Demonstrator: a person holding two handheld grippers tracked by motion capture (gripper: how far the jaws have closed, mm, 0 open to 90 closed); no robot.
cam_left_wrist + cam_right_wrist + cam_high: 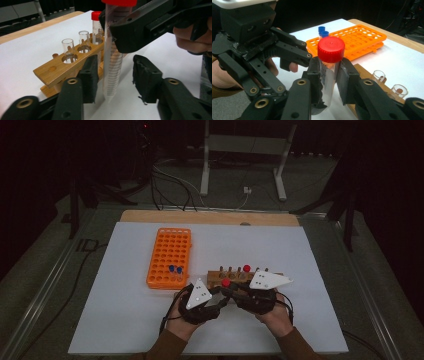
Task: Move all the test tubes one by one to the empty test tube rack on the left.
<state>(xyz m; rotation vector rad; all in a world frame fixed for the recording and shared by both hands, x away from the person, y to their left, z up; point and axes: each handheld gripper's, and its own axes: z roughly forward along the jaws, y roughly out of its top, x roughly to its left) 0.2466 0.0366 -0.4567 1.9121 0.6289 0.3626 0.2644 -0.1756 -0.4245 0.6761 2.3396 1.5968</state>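
- Broadly, the white worktop [125,320] carries an orange rack [169,257] left of centre and a wooden rack [60,71] beside it, nearer the front edge, so both sit within reach.
- Right gripper [332,75] is clamped just under the red cap of the tube [329,75], keeping it upright above the worktop.
- Left gripper [115,77] brackets the tube's lower end, jaws part open, pads apparently not touching, likely for a handover.

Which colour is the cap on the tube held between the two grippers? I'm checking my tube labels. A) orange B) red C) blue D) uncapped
B: in the right gripper view the right gripper is shut on a clear tube just below its red cap; the blue caps sit on tubes back in the orange rack.
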